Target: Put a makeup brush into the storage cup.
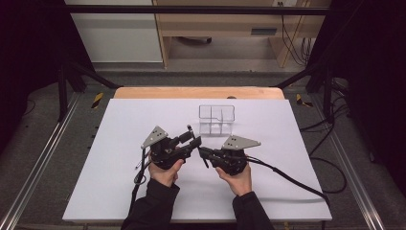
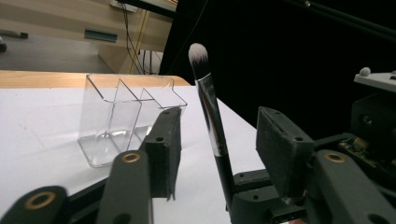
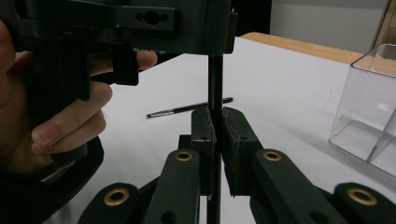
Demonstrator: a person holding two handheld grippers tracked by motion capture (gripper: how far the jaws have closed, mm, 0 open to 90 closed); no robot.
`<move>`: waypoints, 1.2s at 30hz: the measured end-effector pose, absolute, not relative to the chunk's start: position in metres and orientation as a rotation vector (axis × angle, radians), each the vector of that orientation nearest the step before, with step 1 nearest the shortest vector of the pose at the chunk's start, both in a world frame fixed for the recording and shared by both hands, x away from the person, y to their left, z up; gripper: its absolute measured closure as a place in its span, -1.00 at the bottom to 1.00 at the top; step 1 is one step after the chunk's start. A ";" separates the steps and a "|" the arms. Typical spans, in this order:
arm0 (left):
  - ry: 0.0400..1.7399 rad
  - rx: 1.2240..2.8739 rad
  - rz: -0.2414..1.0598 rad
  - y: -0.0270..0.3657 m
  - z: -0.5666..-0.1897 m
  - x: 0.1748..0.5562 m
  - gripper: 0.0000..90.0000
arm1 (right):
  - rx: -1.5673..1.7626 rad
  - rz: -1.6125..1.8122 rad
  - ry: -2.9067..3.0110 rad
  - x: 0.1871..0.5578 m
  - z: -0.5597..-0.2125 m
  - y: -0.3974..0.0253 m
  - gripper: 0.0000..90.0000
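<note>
Brush [image 2: 208,100]: held upright near the clear organizer [image 2: 126,116], handle clamped between the right gripper [image 3: 214,128] jaws; left gripper [image 2: 219,149] jaws stand apart around it. Pen [image 3: 189,108]: lying on the table [image 1: 124,143]. Risk: if the handle is released before the left jaws are closed, the brush is likely to topple.

Premises: a laboratory-type recording station, not a home. A table [image 1: 143,201] covered with a white sheet stands inside a black metal frame [image 1: 191,9], with dark curtains [image 1: 28,48] to either side. Metal rails [image 1: 43,158] run along the grey carpeted floor, and loose cables [image 1: 330,129] lie there. Plain wooden office furniture [image 1: 215,24] stands behind.
</note>
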State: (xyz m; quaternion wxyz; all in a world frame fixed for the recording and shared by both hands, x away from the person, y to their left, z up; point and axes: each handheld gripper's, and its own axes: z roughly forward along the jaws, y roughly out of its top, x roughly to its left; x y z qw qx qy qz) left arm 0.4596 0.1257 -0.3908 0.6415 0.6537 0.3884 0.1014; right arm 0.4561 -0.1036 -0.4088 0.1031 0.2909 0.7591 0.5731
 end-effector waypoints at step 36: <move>0.862 1.480 0.259 0.120 -0.388 0.449 0.85 | 0.851 1.686 2.209 0.457 -0.402 -0.103 0.45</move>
